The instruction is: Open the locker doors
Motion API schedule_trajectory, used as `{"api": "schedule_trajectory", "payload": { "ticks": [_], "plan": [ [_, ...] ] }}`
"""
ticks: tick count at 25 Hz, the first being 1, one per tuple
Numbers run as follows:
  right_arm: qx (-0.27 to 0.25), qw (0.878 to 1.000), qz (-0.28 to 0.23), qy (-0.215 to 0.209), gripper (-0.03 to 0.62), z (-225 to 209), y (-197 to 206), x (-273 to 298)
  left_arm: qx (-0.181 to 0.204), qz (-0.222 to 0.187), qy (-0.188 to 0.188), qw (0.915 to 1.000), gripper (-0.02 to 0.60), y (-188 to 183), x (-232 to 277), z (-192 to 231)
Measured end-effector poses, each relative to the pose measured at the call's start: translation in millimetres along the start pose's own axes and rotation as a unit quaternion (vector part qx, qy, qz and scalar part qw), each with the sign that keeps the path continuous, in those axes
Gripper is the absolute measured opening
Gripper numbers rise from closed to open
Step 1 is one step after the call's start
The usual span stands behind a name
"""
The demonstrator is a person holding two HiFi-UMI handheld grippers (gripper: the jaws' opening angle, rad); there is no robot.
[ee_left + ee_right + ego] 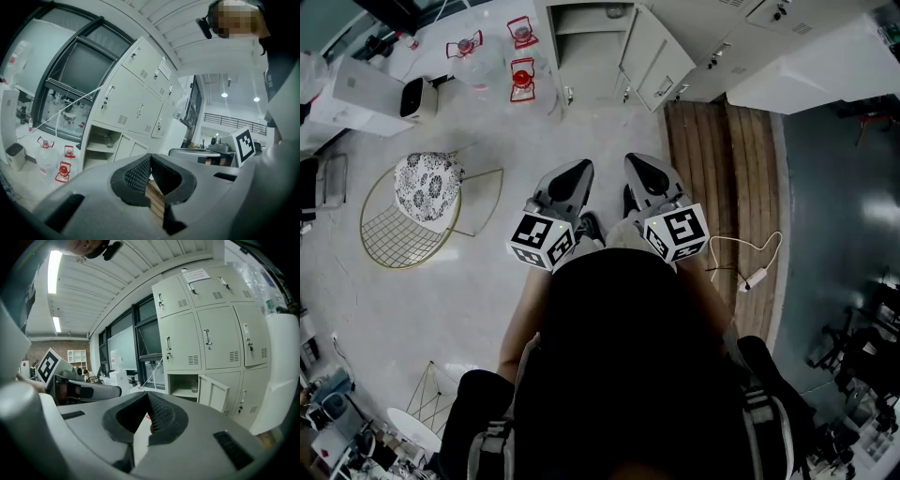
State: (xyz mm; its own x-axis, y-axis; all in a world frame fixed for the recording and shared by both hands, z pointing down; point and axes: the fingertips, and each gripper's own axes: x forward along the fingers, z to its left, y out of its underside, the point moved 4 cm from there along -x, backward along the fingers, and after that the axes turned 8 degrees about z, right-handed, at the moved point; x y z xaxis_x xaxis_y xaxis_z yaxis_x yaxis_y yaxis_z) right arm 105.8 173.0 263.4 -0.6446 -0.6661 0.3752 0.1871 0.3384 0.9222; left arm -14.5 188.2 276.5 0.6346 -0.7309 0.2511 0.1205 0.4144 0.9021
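The lockers (206,341) stand well ahead of us, 1 lower door (214,393) already ajar, the others closed. We carry the left gripper (579,171) and right gripper (637,164) side by side, jaws pressed together and empty, since no handle is within reach

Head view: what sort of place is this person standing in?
Probably a storage corner of a workroom or lab, not a home: a wall of grey metal lockers, big water jugs standing on the pale floor, and a wire chair nearby.
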Motion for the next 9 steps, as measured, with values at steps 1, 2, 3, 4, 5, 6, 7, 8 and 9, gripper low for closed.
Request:
{"api": "schedule_trajectory", "payload": {
  "ticks": [1,2,3,4,5,6,7,8,9],
  "plan": [
    [0.0,1.0,0.001,0.0,0.003,-0.4,0.2,0.2,0.0,0.0,0.0,1.0,0.018,0.0,0.5,0.3],
    [0.0,1.0,0.002,0.0,0.003,-0.7,0.4,0.5,-0.001,0.0,0.0,1.0,0.018,0.1,0.9,0.6],
    [0.0,1.0,0.003,0.0,0.003,-1.1,0.8,0.7,-0.001,0.001,-0.001,1.0,0.018,0.2,1.3,0.9],
    [0.0,1.0,0.004,0.0,0.003,-1.5,1.3,0.9,-0.002,0.001,-0.001,1.0,0.018,0.4,1.7,0.9],
    [0.0,1.0,0.005,0.0,0.003,-2.1,2.0,0.9,-0.002,0.001,-0.001,1.0,0.018,0.7,2.2,0.9],
    [0.0,1.0,0.007,0.0,0.003,-2.8,2.6,0.7,-0.002,0.001,-0.001,1.0,0.018,1.1,2.8,0.6],
    [0.0,1.0,0.008,0.0,0.003,-3.7,3.3,0.5,-0.002,0.001,-0.001,1.0,0.018,1.5,3.5,0.3],
    [-0.001,1.0,0.009,0.0,0.003,-4.5,3.9,0.3,-0.002,0.002,-0.001,1.0,0.018,1.8,4.1,-0.1],
    [-0.001,1.0,0.01,0.0,0.003,-5.4,4.4,0.0,-0.002,0.002,-0.001,1.0,0.018,2.2,4.7,-0.5]
  ]
}}
